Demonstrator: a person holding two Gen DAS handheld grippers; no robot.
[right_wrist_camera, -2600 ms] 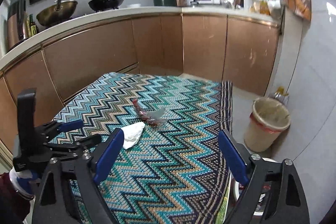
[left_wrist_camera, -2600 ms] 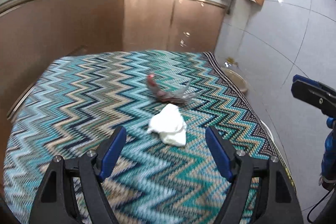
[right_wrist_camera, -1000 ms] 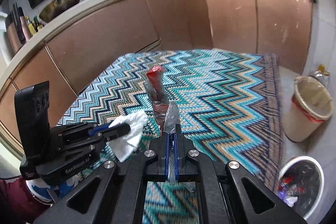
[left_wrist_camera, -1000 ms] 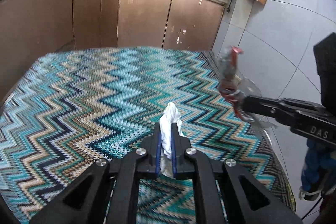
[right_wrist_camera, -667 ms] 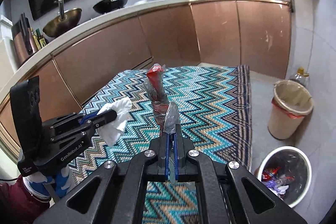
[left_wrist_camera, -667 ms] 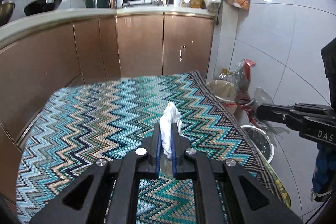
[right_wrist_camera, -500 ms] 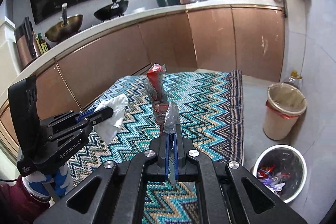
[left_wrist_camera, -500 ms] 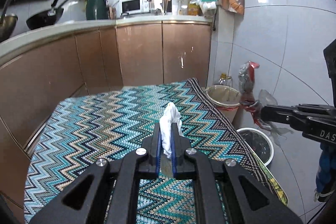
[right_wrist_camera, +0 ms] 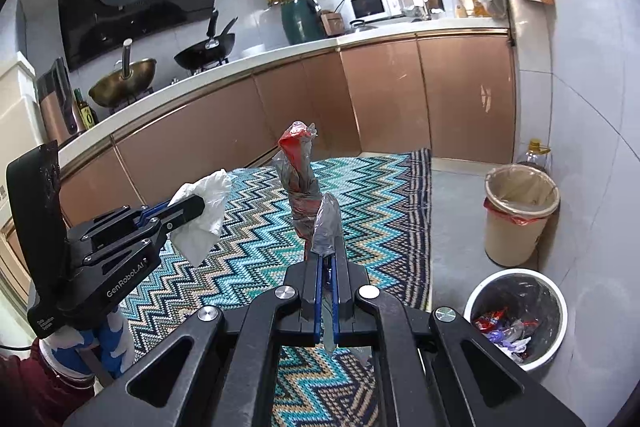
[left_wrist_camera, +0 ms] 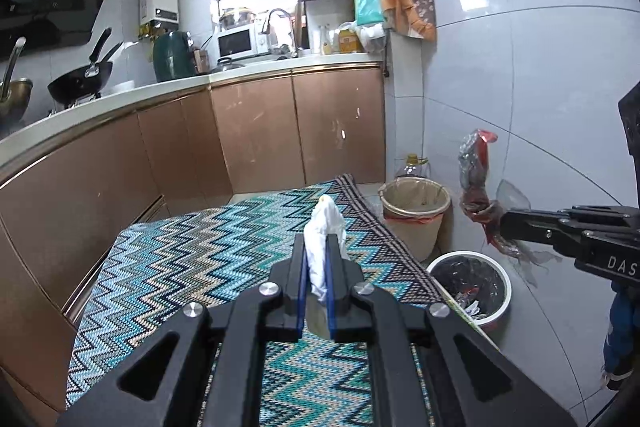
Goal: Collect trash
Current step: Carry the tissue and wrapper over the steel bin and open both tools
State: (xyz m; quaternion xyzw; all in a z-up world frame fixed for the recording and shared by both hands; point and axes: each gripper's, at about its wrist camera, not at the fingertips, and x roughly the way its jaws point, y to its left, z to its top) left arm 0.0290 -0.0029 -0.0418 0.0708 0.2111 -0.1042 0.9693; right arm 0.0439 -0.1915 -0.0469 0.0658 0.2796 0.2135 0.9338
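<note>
Above the zigzag-cloth table [left_wrist_camera: 192, 259], the left gripper [left_wrist_camera: 316, 259] pinches a crumpled white tissue [left_wrist_camera: 324, 227] while the right gripper [right_wrist_camera: 328, 267] clamps a twisted plastic wrapper [right_wrist_camera: 300, 183], both lifted clear, likely for dropping into the white-rimmed trash bin [right_wrist_camera: 560, 307] at four o'clock.

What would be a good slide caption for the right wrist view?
Right gripper clamps a twisted plastic wrapper above the zigzag cloth, left gripper holding a tissue.

Crumpled white tissue [left_wrist_camera: 325, 227] and twisted red-clear wrapper [right_wrist_camera: 301, 183], both aloft, upright.
</note>
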